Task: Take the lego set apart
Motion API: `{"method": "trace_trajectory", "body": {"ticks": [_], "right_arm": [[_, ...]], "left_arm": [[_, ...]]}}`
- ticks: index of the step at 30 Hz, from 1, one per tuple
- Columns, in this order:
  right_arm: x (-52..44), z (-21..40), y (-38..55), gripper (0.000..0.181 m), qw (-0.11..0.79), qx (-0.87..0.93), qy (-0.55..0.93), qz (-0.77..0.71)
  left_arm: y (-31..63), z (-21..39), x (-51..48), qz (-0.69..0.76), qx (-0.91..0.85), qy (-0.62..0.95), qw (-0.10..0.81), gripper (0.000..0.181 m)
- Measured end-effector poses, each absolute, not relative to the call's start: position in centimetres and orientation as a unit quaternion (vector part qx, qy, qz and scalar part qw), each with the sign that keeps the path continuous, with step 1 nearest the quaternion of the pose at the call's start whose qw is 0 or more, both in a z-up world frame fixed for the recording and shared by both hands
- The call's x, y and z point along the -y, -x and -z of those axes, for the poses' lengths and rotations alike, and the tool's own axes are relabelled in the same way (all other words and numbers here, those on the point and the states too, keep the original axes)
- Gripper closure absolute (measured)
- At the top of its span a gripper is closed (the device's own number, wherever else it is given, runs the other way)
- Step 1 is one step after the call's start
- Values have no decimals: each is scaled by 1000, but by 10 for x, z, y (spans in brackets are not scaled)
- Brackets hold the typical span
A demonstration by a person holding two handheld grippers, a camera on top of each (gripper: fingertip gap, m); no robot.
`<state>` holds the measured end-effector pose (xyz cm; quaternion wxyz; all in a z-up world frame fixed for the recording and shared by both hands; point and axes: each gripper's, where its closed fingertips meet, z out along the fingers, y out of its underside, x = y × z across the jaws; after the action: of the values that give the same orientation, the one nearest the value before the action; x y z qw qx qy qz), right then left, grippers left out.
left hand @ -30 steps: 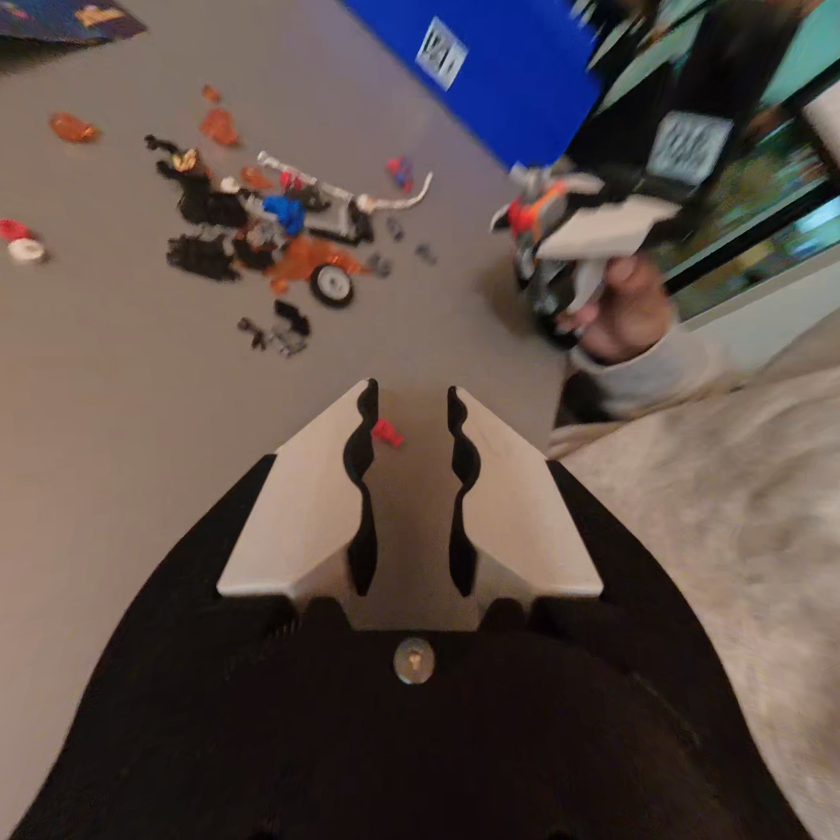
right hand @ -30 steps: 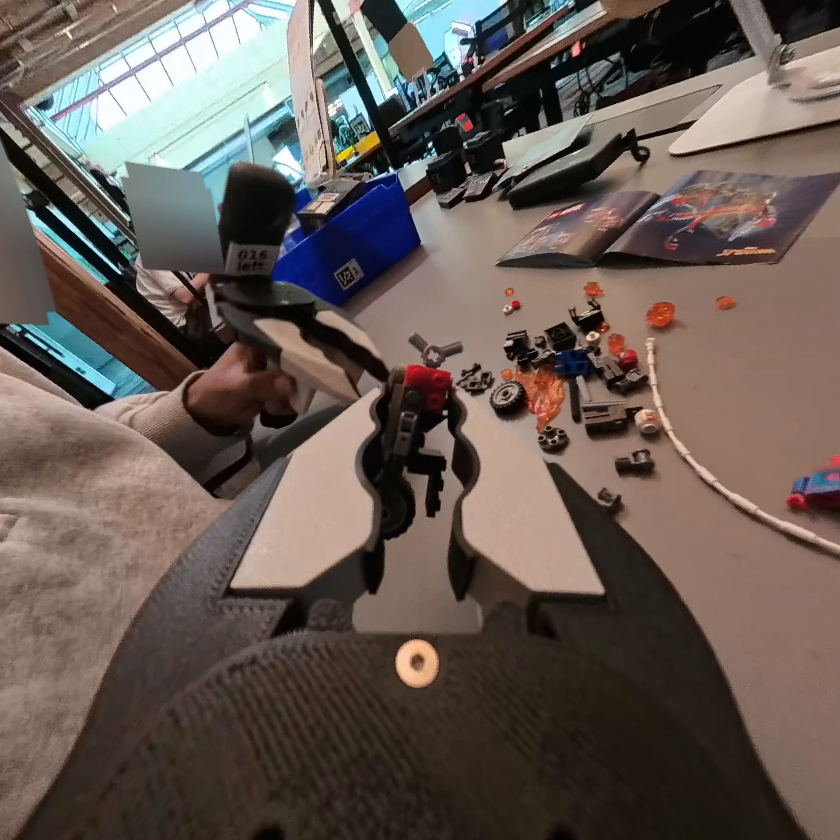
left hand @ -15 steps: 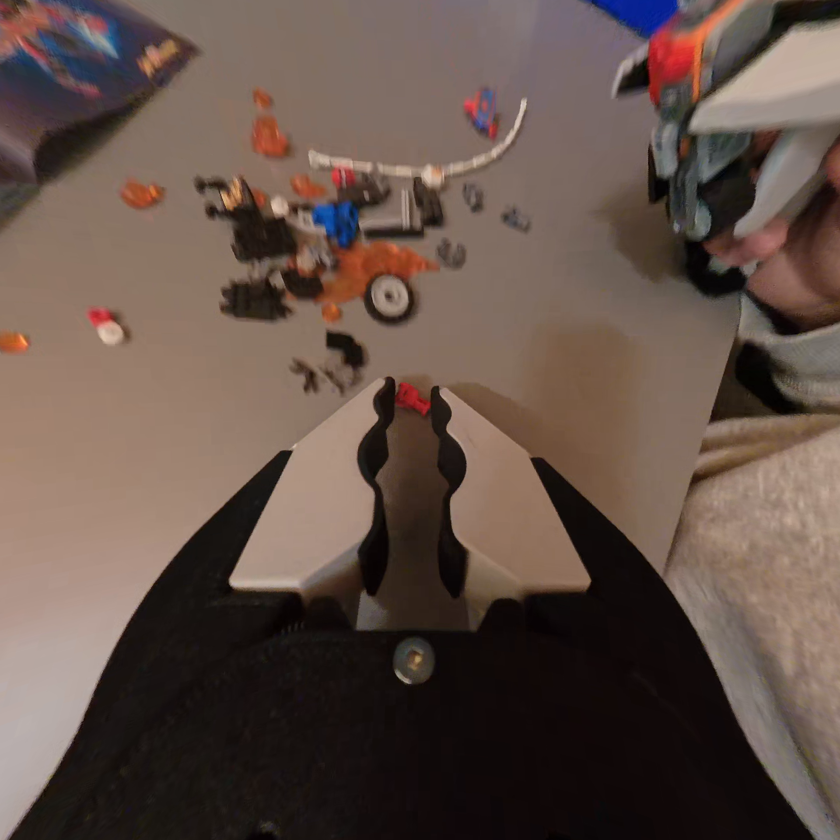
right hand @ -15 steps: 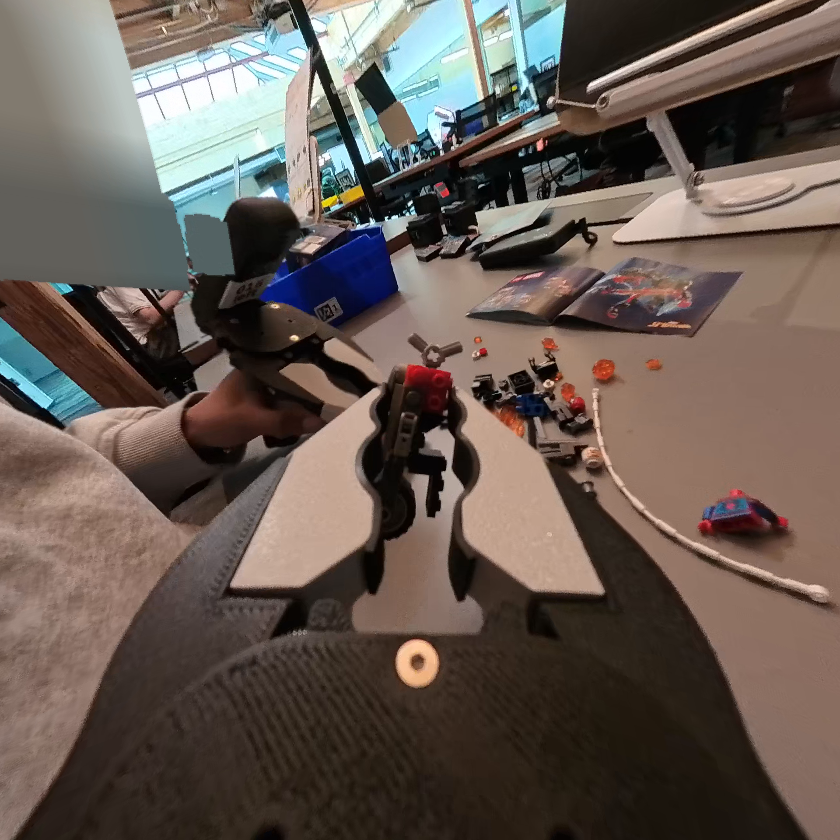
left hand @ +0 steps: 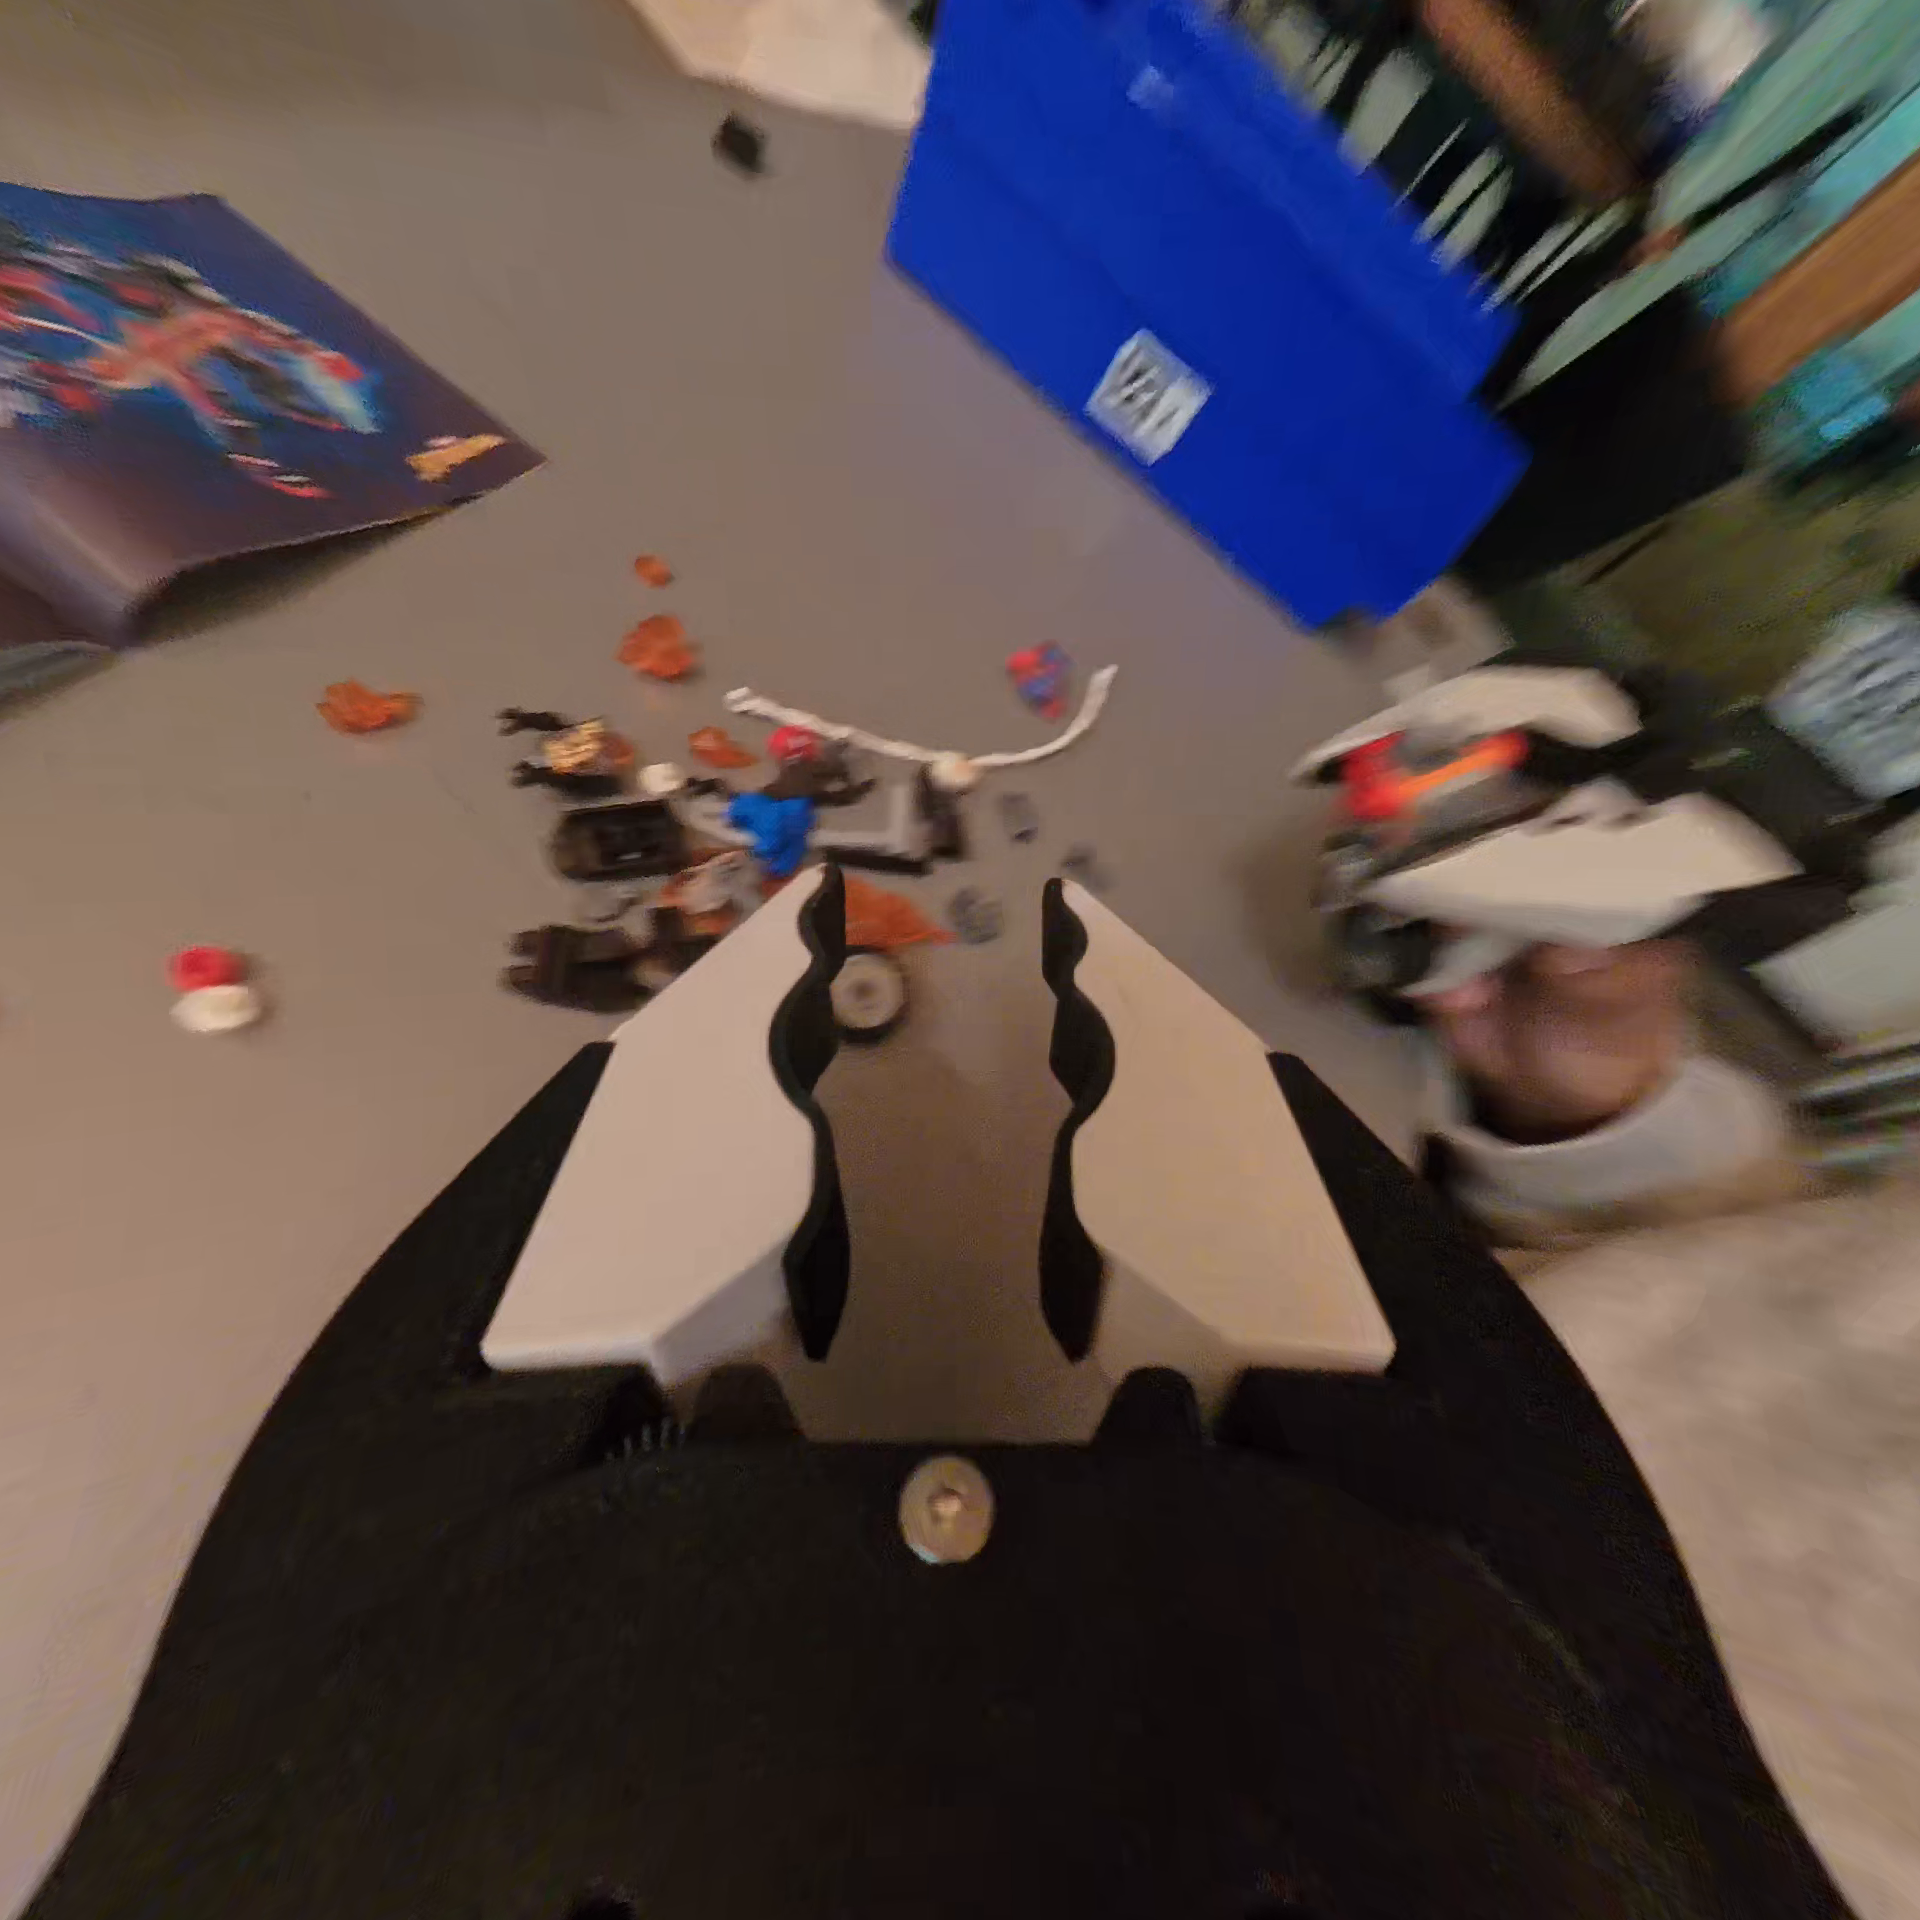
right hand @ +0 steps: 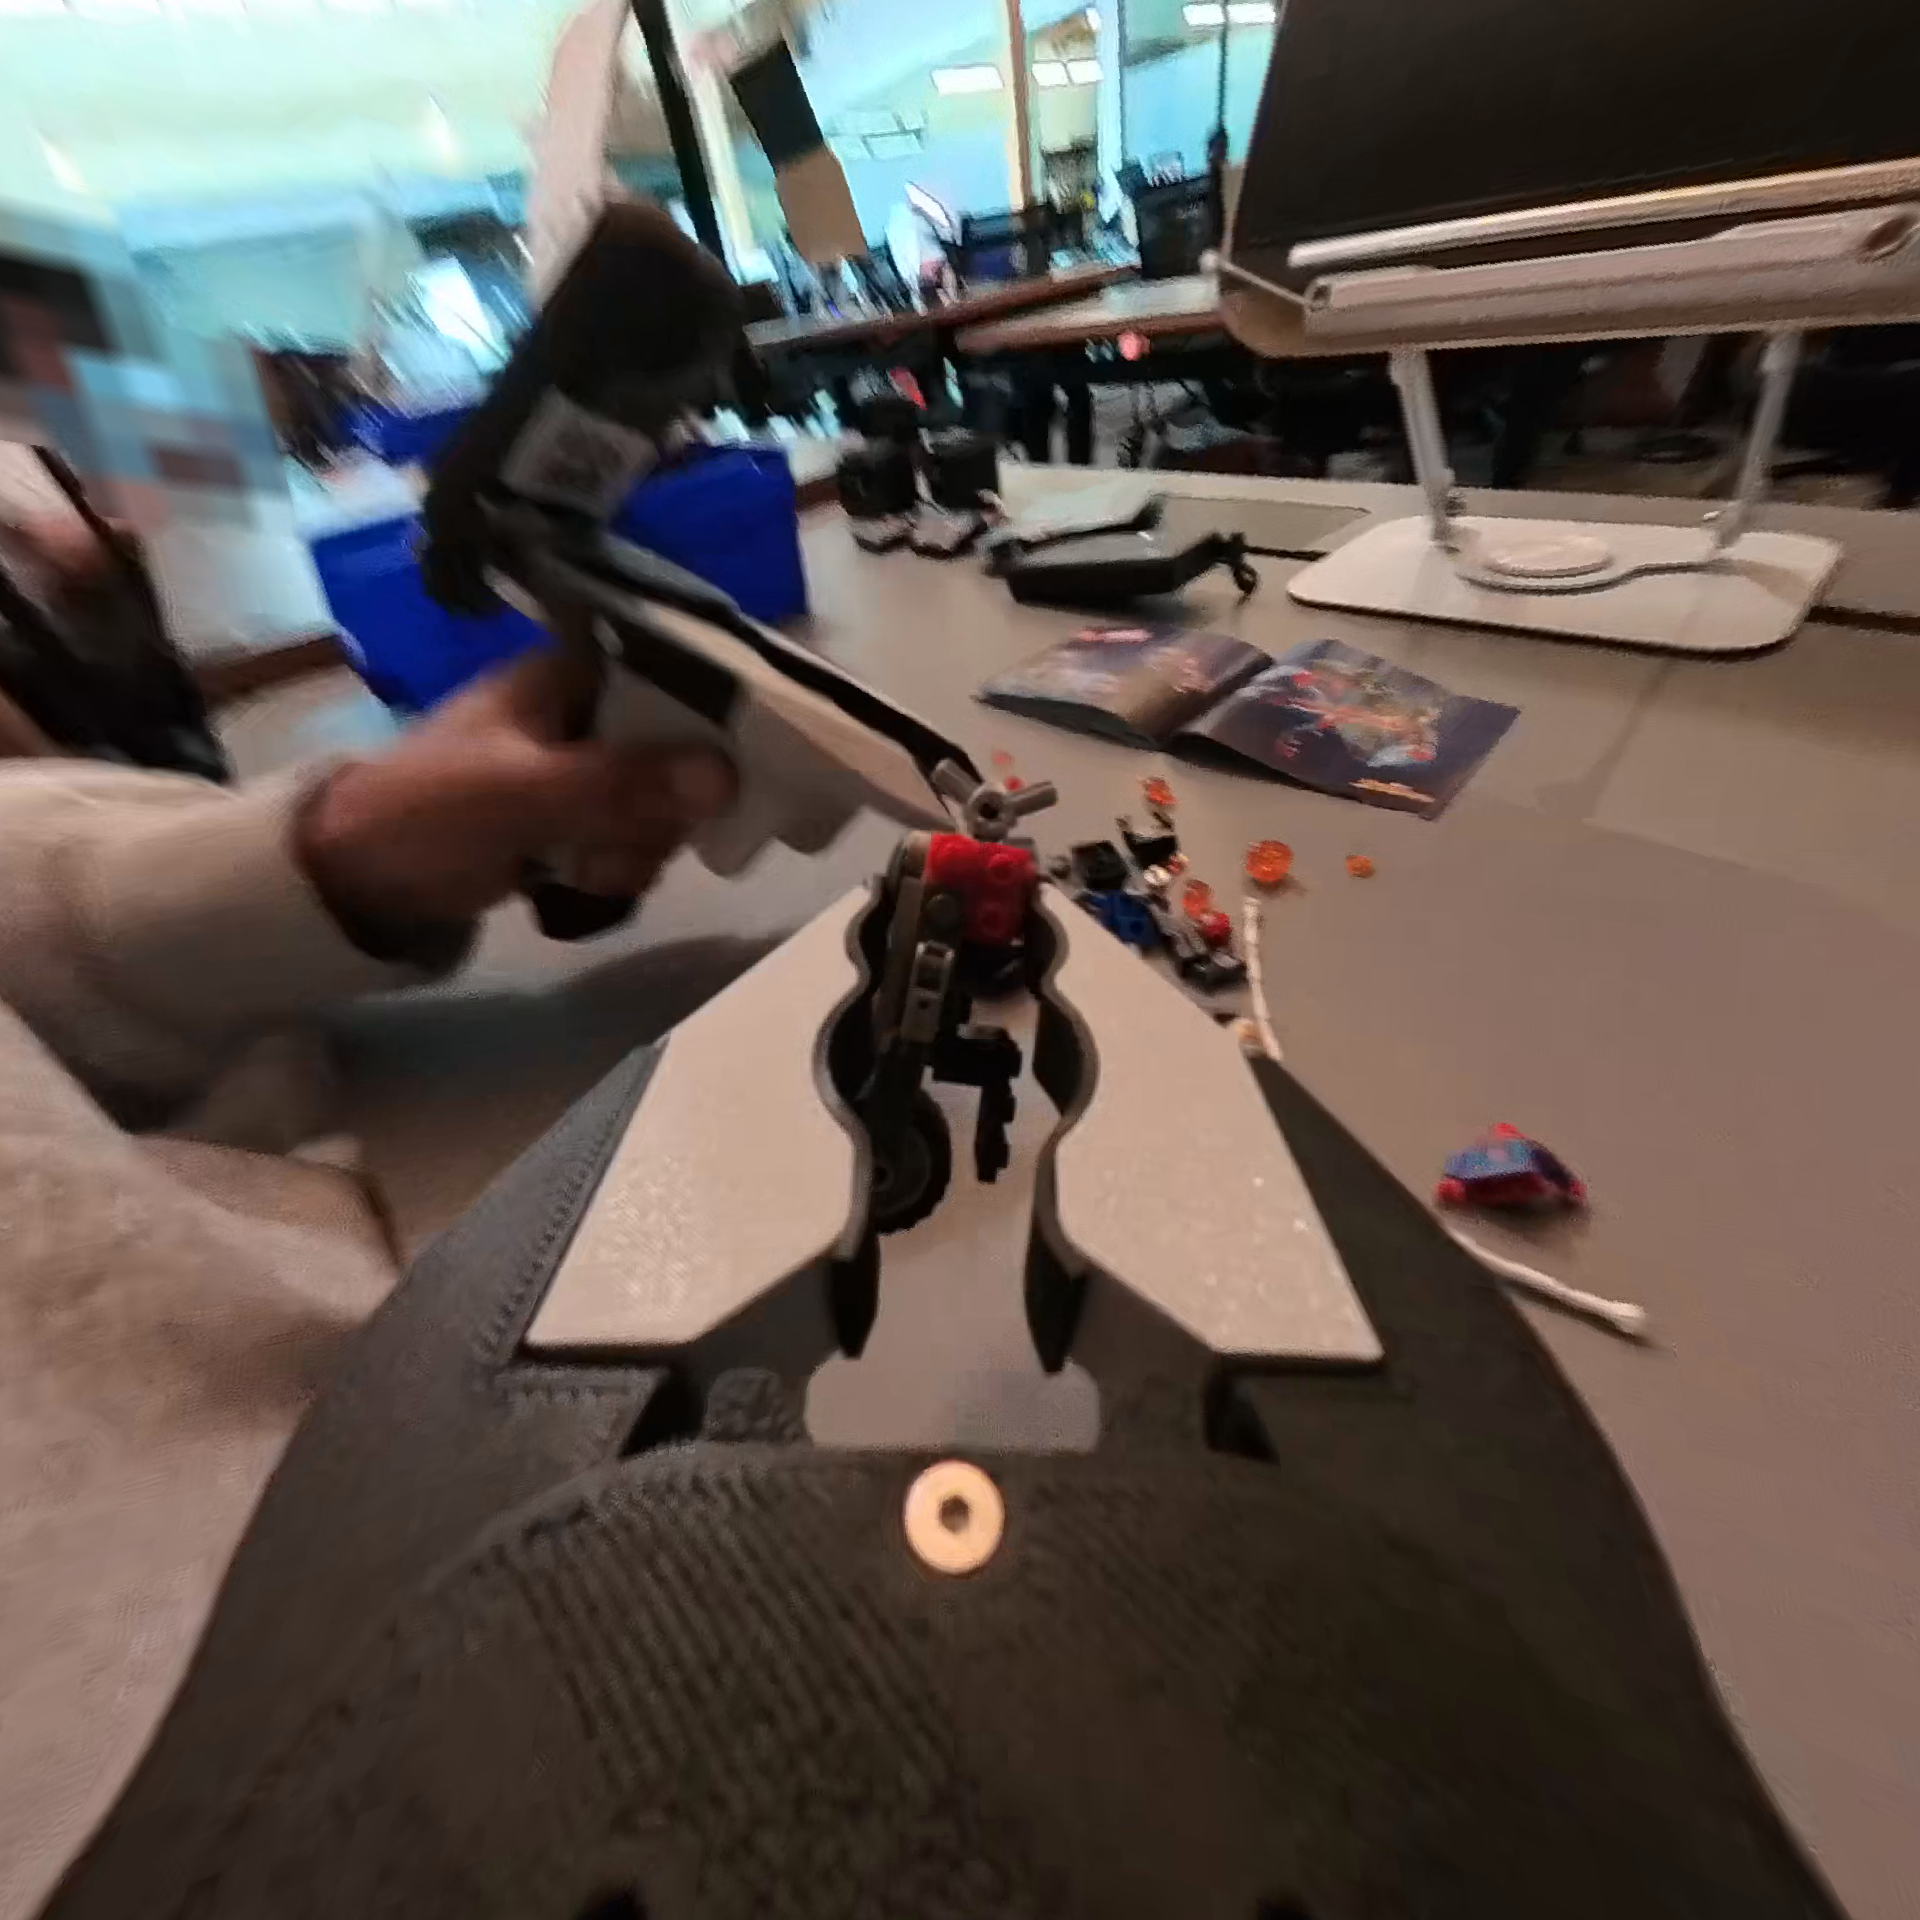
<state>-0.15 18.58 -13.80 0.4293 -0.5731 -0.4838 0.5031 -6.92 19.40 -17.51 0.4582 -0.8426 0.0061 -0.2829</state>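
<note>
My right gripper (right hand: pixel 956 914) is shut on the lego model (right hand: pixel 982 883), a partly stripped motorbike with red bricks on top, a grey handlebar piece (right hand: pixel 997 800) and a black wheel (right hand: pixel 914 1153), held above the table. My left gripper (left hand: pixel 935 899) is open and empty. In the right wrist view the left gripper (right hand: pixel 727 675) reaches in from the left, and its fingertips (right hand: pixel 951 774) are right by the handlebar piece. In the blurred left wrist view the right gripper (left hand: pixel 1507 862) with the model (left hand: pixel 1423 774) is off to the right of my fingers. Loose lego pieces (left hand: pixel 727 831) lie on the grey table (left hand: pixel 312 1195).
A white chain piece (right hand: pixel 1257 956) and a red-blue figure (right hand: pixel 1507 1179) lie to the right of the pile. An open booklet (right hand: pixel 1299 707), a blue bin (left hand: pixel 1195 312) and a monitor stand (right hand: pixel 1558 582) are farther back. A red-and-white piece (left hand: pixel 208 987) lies apart at the left.
The left gripper's fingers have opened wider, and the small red piece seen at their tips is gone from view. The left gripper has risen and swung toward the model. The right gripper keeps hold.
</note>
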Motion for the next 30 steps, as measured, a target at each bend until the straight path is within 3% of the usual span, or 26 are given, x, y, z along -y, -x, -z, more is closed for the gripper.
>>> {"method": "trace_trajectory", "body": {"ticks": [1, 5, 11, 15, 16, 22, 26, 30], "right_arm": [[-187, 144, 3, 157, 443, 505, 575, -466], [-185, 170, 9, 157, 477, 589, 565, -328], [-181, 191, 14, 157, 510, 654, 522, -196], [-176, 198, 17, 157, 531, 685, 480, -136], [-176, 199, 17, 157, 536, 687, 473, -129], [-174, 195, 16, 157, 540, 681, 473, -147], [-172, 196, 18, 144, 546, 689, 456, -138], [-173, 195, 20, 149, 558, 685, 452, -123]], "left_arm": [[60, 162, -191, 335, 6, 818, 468, 145], [27, 140, -178, 470, 20, 765, 440, 145], [0, 165, -172, 493, 12, 793, 357, 147], [3, 174, -174, 488, 30, 798, 354, 155], [5, 178, -174, 478, 32, 805, 350, 163], [6, 176, -171, 477, 22, 804, 355, 175], [2, 179, -170, 477, 17, 804, 354, 175], [1, 181, -172, 468, 17, 805, 364, 175]]}}
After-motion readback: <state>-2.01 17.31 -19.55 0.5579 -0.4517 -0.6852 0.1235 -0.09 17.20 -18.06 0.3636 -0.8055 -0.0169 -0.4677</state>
